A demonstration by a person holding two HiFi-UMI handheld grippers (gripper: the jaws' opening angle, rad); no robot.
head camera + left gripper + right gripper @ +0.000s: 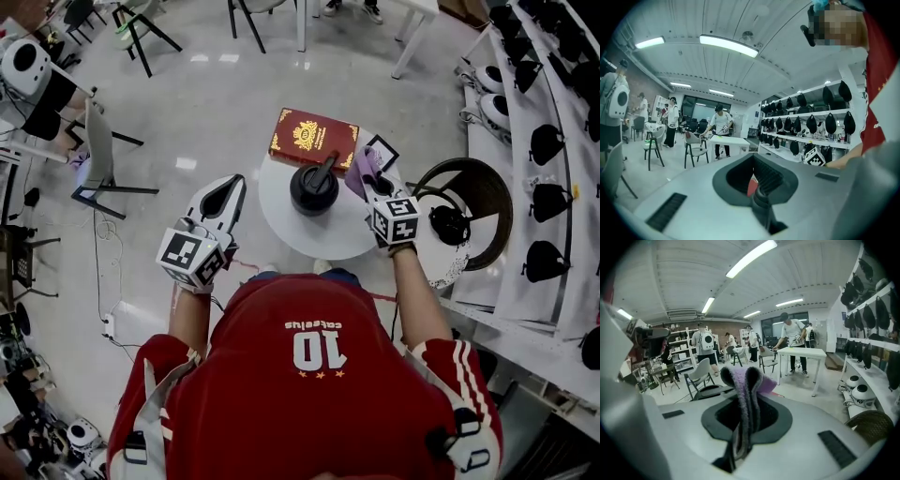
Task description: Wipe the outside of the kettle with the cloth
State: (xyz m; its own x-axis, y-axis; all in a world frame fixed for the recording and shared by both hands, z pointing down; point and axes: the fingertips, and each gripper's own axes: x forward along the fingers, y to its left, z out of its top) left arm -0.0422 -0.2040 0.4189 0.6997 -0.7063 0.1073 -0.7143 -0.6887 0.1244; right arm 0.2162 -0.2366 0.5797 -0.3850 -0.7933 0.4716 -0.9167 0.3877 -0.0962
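Pinching a folded wad of purple cloth [747, 380], the right gripper [743, 414] has its jaws clamped on the fabric, and a soft hump pokes out past the tips, a ready pad for rubbing, I'd say. From the head view, that cloth sits just beside the right flank of the black kettle [314, 187]; whether it is touching, I cannot tell. The kettle stands near the middle of the round white table [281, 230], handle on top, with a red book [314, 139] lying behind it at the far edge. Over on the other side, the left gripper [760, 183] has its jaws pressed together with nothing between them, held off the table's left rim, well apart from the kettle, likely kept free to steady it.
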